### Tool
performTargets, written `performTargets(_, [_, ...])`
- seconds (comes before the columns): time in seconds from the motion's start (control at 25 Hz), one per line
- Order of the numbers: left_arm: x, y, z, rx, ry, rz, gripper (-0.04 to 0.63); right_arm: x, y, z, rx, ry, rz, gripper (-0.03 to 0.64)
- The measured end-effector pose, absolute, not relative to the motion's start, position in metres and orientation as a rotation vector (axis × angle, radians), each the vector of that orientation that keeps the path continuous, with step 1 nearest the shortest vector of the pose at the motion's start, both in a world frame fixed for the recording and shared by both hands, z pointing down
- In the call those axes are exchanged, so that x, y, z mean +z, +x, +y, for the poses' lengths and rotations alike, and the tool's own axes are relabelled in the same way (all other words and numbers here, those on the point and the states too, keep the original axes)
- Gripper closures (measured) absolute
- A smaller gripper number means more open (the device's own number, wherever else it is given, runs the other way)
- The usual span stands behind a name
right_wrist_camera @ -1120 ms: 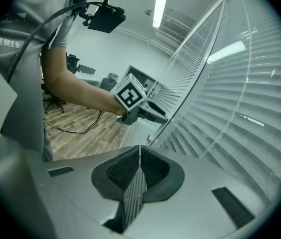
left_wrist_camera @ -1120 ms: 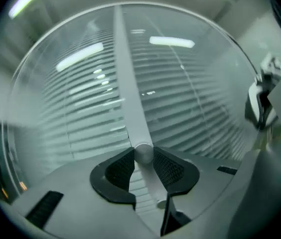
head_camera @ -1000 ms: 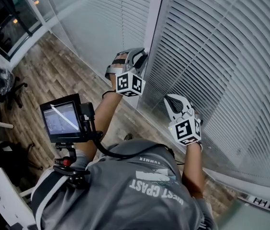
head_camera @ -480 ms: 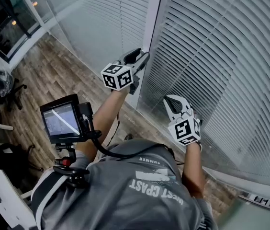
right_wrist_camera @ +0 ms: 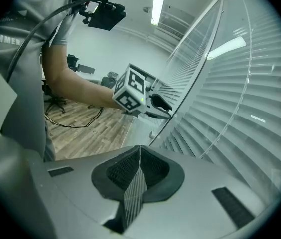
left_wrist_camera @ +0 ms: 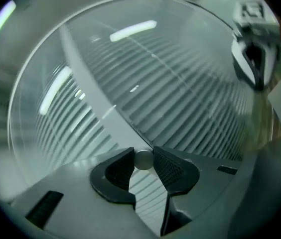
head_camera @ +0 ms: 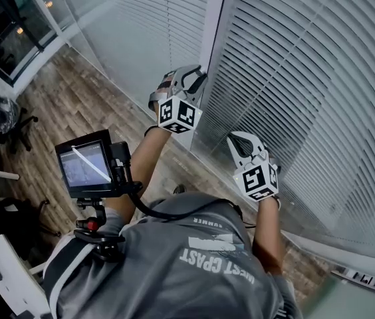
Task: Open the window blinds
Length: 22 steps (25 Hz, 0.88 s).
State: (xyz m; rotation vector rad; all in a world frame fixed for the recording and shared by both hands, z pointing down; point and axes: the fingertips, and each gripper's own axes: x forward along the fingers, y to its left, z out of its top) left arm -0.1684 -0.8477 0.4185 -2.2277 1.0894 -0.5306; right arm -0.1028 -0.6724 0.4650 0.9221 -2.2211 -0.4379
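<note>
Window blinds (head_camera: 307, 78) hang lowered just in front of both grippers. The left gripper (head_camera: 193, 78) sits at the white mullion (head_camera: 209, 38) between two blinds. Its jaws have just been closing and pinch a pale round wand (left_wrist_camera: 143, 160). The right gripper (head_camera: 235, 140) hovers near the right-hand slats, jaws pressed together with nothing between them. A small monitor (head_camera: 86, 166) rides at the person's chest, above the wooden floor (head_camera: 74, 105).

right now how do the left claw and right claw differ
The left claw has just been closing and pinches a small grey knob; the right claw is shut on nothing. In the head view the left claw is up at the frame, the right claw lower, before the blind. Each carries a marker cube.
</note>
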Motion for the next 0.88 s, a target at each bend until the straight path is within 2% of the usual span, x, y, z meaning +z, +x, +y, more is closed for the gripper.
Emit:
performTargets(0.08, [0.421,-0.164,-0.845,-0.648,-1.986,1.027,0.469,0.467,-0.104,-0.673,-0.437,0.918,-2.223,0.614])
performTargets(0.2, [0.423,-0.164,-0.845,-0.596,-2.004,1.031,0.471,0.469,-0.105,-0.674,-0.438,0.912,-2.224,0.614])
performTargets(0.28, [0.424,-0.168,-0.846,-0.455,-2.259,1.094,0.469,0.470,-0.106,-0.673,-0.435,0.907,-2.226,0.614])
performTargets(0.44, [0.421,-0.177,-0.848,0.092,-2.954,1.204,0.440,0.470,-0.102,-0.673,-0.428,0.910,-2.220,0.614])
performTargets(0.6, [0.424,-0.179,-0.855,0.252,-3.126,1.234,0.443,0.472,-0.100,-0.671,-0.420,0.918,-2.214,0.614])
performTargets(0.68, [0.424,-0.181,-0.856,0.337,-3.183,1.234,0.466,0.473,-0.100,-0.669,-0.417,0.915,-2.215,0.614])
performTargets(0.76, [0.423,-0.181,-0.855,0.320,-3.162,1.231,0.468,0.475,-0.100,-0.668,-0.410,0.912,-2.217,0.614])
performTargets(0.88, [0.421,-0.179,-0.853,0.026,-2.913,1.210,0.471,0.476,-0.098,-0.667,-0.404,0.914,-2.210,0.614])
